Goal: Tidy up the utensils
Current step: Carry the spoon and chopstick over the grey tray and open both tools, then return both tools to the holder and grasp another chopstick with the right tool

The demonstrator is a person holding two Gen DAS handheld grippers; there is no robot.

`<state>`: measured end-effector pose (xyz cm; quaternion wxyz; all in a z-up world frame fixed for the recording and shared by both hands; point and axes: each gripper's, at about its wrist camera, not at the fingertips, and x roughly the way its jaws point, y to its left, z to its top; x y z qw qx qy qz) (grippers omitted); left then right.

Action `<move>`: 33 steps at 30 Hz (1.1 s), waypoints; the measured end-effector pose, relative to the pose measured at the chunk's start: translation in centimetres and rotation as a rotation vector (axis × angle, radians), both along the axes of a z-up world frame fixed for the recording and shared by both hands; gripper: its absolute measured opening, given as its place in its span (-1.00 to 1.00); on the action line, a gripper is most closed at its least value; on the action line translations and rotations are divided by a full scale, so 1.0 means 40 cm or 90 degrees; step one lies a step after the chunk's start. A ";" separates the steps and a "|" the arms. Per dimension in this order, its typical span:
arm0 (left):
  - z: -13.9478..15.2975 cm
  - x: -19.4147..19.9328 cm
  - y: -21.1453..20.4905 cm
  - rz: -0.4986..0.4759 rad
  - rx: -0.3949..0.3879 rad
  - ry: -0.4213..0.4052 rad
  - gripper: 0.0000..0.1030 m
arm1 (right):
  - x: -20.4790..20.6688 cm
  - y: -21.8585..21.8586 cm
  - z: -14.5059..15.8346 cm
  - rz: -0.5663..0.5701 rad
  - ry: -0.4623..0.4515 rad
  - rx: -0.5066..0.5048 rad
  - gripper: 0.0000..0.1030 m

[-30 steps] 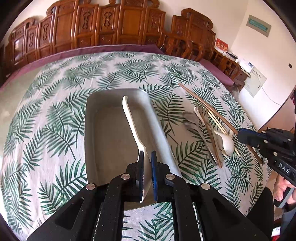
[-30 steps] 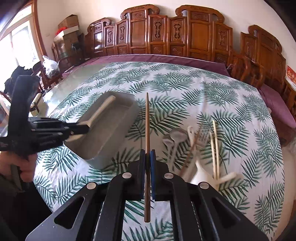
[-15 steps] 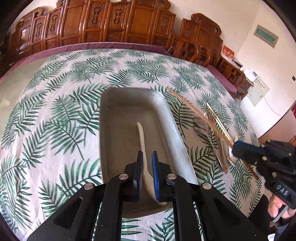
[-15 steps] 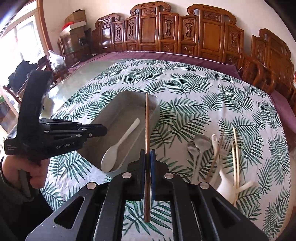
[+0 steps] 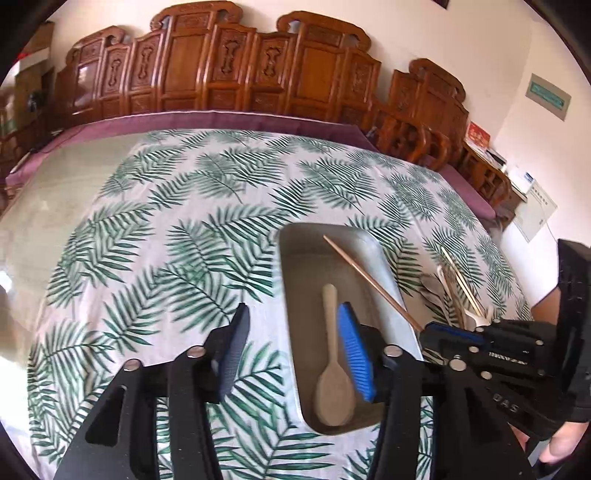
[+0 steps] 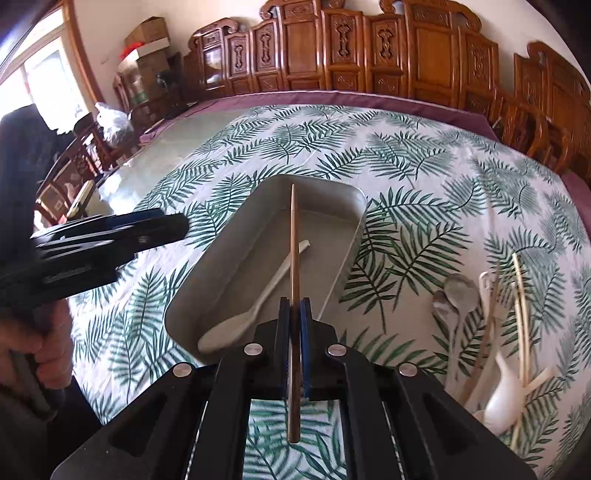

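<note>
One chopstick sits pinched in the right gripper over the tray; left gripper opening, empty.

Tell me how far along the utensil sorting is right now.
Done: one pale spoon lies in the grey tray; the left gripper is opening, nothing between its fingers. In hand: the right gripper holds a brown chopstick over the tray. Left: the pile of utensils on the tablecloth.

A home dining room. Carved wooden chairs line the wall behind a large table spread with a palm-leaf tablecloth. Cardboard boxes sit stacked beside a sunlit window.
</note>
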<state>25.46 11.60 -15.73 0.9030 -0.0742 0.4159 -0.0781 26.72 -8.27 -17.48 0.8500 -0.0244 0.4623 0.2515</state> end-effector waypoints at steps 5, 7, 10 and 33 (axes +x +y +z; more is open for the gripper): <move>0.007 0.000 0.025 0.017 -0.001 -0.005 0.21 | 0.032 0.020 -0.035 -0.030 0.017 0.001 -0.87; 0.009 -0.001 0.030 0.021 -0.001 -0.007 0.23 | 0.039 0.027 -0.046 -0.038 0.019 0.003 -0.87; 0.012 -0.001 0.032 0.021 -0.002 -0.008 0.23 | 0.047 0.038 -0.063 -0.042 0.028 0.004 -0.86; 0.020 -0.057 -0.150 -0.064 0.012 -0.034 0.24 | -0.029 -0.308 0.058 -0.043 -0.088 -0.024 -0.61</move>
